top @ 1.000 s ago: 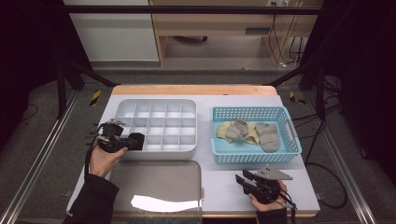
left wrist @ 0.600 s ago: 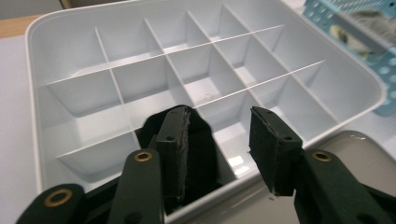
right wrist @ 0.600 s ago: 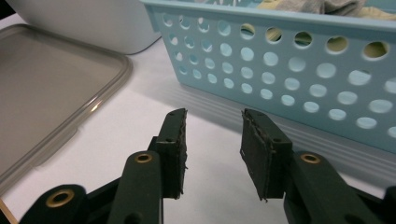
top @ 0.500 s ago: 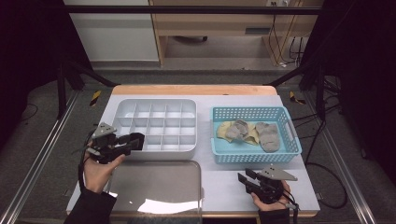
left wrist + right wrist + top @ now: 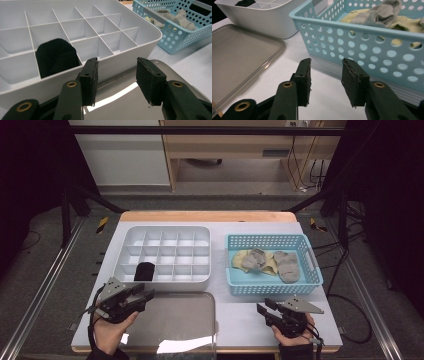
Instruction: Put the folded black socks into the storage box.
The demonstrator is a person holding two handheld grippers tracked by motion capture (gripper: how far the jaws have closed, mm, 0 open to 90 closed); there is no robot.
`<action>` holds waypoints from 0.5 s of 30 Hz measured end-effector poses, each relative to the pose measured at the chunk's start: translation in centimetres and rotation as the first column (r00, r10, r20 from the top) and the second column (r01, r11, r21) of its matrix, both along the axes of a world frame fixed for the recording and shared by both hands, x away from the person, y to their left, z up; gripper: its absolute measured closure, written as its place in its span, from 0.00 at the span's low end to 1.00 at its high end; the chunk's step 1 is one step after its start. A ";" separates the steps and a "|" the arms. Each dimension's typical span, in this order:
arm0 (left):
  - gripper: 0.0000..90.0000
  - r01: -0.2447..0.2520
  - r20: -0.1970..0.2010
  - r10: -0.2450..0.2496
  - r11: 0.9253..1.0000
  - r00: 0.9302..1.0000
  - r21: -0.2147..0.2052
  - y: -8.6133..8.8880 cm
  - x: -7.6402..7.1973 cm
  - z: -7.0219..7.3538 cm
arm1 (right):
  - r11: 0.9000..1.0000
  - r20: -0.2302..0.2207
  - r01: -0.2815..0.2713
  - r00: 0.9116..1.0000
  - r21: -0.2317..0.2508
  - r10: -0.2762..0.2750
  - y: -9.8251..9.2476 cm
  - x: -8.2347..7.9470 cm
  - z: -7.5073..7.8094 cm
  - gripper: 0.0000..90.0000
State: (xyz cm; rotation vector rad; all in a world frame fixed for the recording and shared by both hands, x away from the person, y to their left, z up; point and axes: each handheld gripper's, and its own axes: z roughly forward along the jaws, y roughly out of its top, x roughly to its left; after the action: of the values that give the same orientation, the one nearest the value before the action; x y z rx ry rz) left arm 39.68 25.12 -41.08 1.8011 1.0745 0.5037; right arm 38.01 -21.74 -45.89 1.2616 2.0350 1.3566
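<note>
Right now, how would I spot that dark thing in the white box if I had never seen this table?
Find the white divided tray on the table's left half, beside the blue basket. Look along its row nearest the person, to the second compartment from the left. There sits a rolled black sock, the tray's one filled compartment; the other socks are grey and yellow and lie in the basket.

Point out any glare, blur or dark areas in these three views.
High view: a bright glare streak on the clear lid, and both side margins are black. Left gripper view: a white reflection band on the lid, and the blue basket looks soft. Right gripper view: the grey sock sits slightly out of focus.
</note>
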 end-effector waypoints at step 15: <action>0.55 0.003 -0.049 -0.001 0.999 0.999 0.037 0.2 -1.2 -3.2 | 0.998 0.031 0.056 0.998 0.007 -0.056 -0.8 0.3 1.9 0.62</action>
State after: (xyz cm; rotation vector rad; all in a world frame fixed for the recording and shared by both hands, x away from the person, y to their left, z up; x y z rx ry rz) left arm 38.46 25.32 -44.33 1.8554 1.1032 0.4829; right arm 38.29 -22.55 -44.02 1.2818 1.9612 1.3500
